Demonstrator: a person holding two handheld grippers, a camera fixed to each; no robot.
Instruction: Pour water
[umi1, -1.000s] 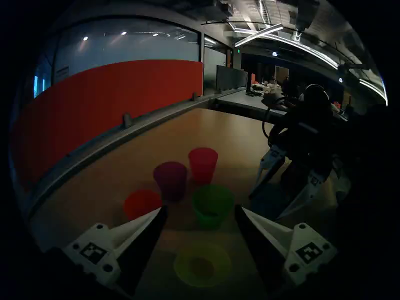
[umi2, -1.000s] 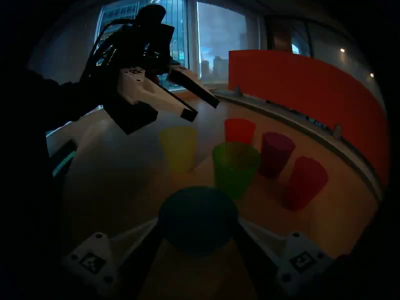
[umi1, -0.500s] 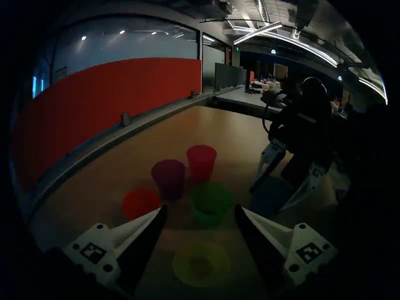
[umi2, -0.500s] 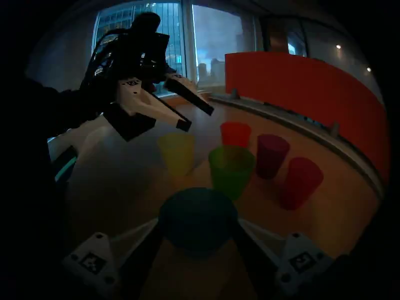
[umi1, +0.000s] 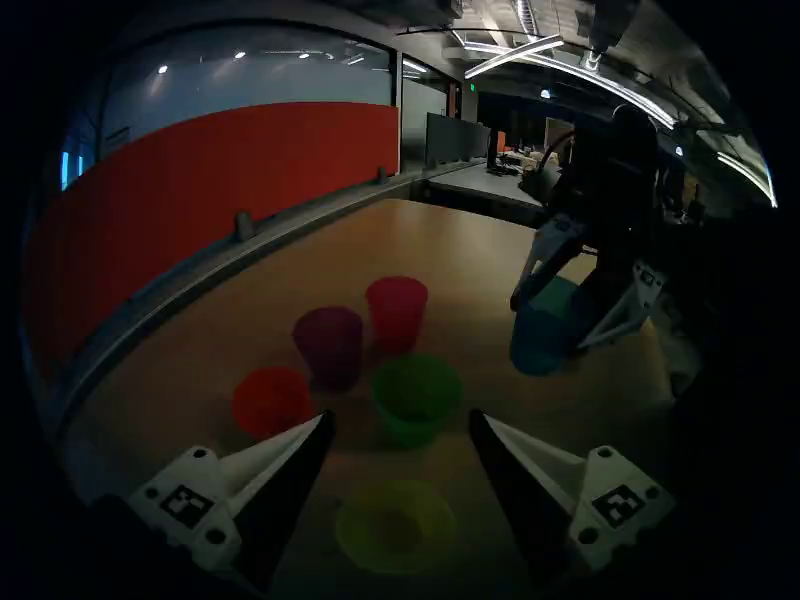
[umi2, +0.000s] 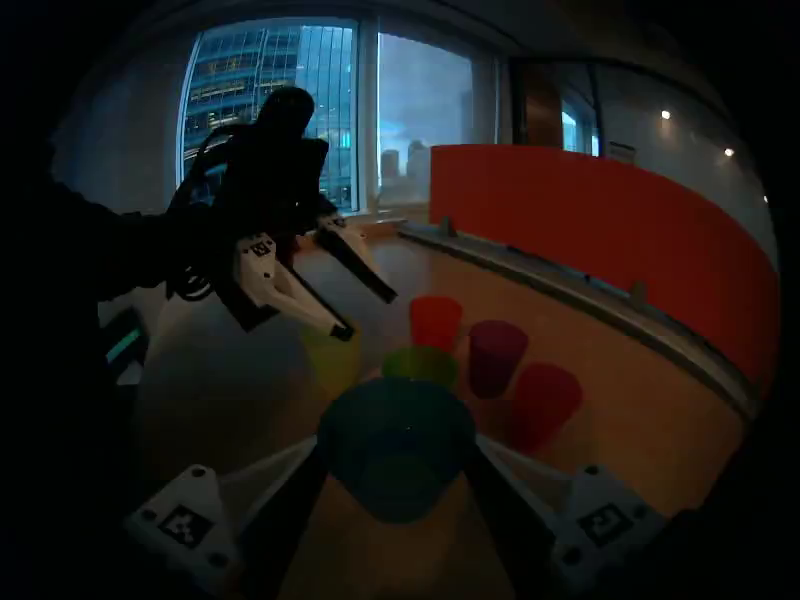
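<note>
My right gripper (umi2: 397, 440) is shut on a blue cup (umi2: 395, 480), held up off the wooden table (umi2: 620, 400). In the left gripper view the same blue cup (umi1: 538, 340) hangs between the right gripper's (umi1: 548, 322) fingers at the right. My left gripper (umi1: 400, 418) is open, hovering over a yellow cup (umi1: 395, 525) with nothing between its fingers. Beyond it stand a green cup (umi1: 415, 398), an orange cup (umi1: 270, 400), a purple cup (umi1: 328, 345) and a pink-red cup (umi1: 396, 313). In the right gripper view the left gripper (umi2: 367, 315) hangs above the yellow cup (umi2: 330, 362).
The room is dim. A red partition (umi1: 220, 190) and a metal rail (umi1: 200, 275) run along the table's far side. Windows (umi2: 330, 120) lie behind the left gripper. Bare table (umi1: 450, 240) stretches beyond the cups. A person's dark sleeve (umi2: 110, 250) holds the left gripper.
My right gripper has lifted the blue cup up off the table, well above the other cups. The left gripper has stayed open over the yellow cup, rising slightly.
</note>
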